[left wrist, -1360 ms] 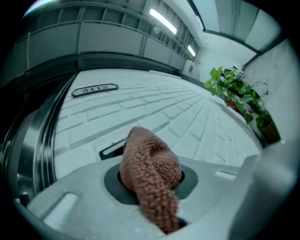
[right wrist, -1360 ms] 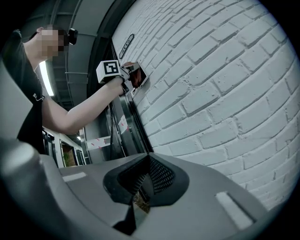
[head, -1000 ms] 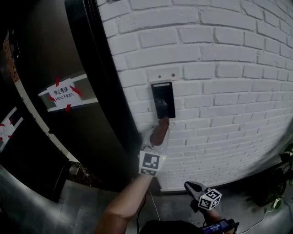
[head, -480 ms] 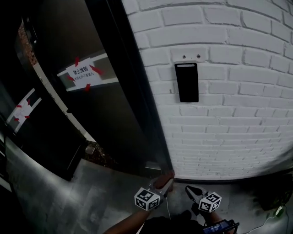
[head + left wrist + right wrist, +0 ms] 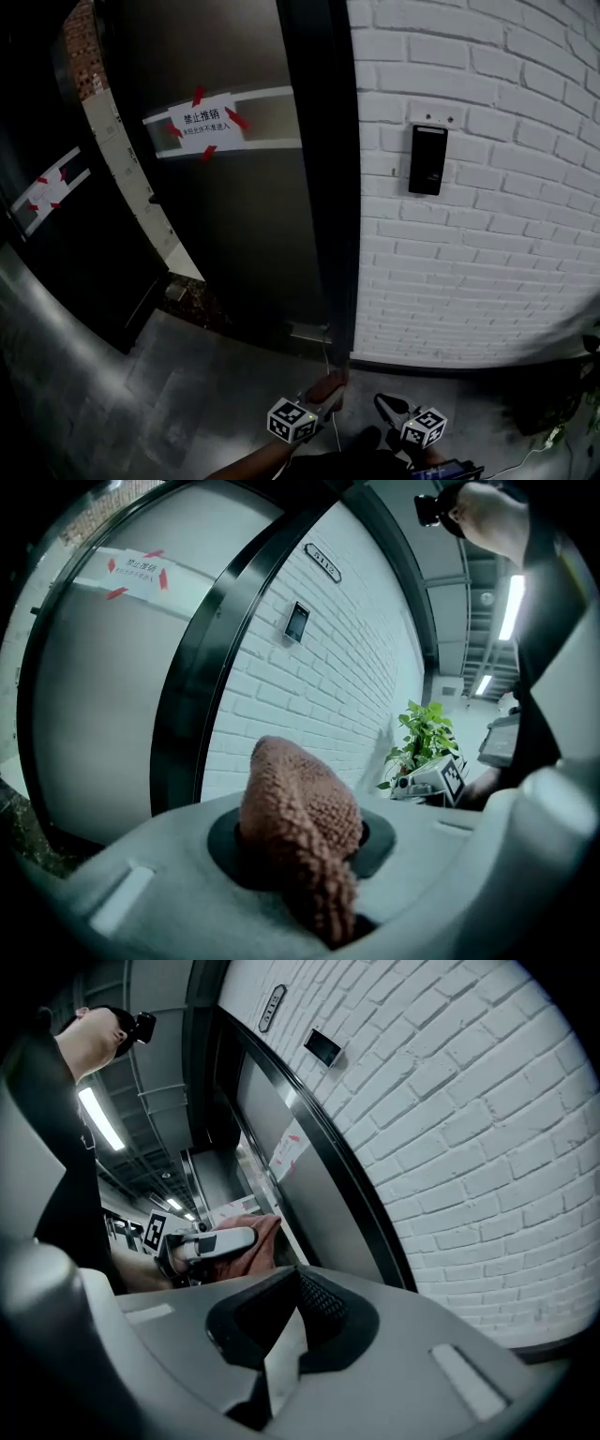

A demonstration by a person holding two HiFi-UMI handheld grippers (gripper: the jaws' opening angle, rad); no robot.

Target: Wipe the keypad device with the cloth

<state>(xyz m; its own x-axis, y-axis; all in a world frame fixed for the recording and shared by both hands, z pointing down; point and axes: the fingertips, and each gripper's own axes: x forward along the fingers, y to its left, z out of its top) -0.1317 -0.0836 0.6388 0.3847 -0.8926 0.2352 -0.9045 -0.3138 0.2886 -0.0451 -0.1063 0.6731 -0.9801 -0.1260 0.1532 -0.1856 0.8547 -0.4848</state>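
Heads up on what could bite you from here. The keypad point(image 5: 427, 160) is mounted high on the white brick wall point(image 5: 487, 281), just right of the black door frame point(image 5: 328, 187), and both grippers hang low near the floor, well apart from it. It's a long reach up, so I'd guess the main risk is coming in crooked and hitting the screen with hard plastic instead of fabric. From the left gripper view the cloth point(image 5: 298, 817) bulges out past the tips, which helps, but lead with that bulge. Press too hard and you may wake the keypad or punch keys. Drag sideways and the cloth could catch on the brick and tug loose.

Jaws: your left gripper point(image 5: 328, 388) is clamped on the brown knitted cloth, the wad filling the gap, so the hold looks decent. Your right gripper point(image 5: 382, 404) has its jaws together with nothing between them and touches nothing. It just idles beside the left one, so keep it clear.
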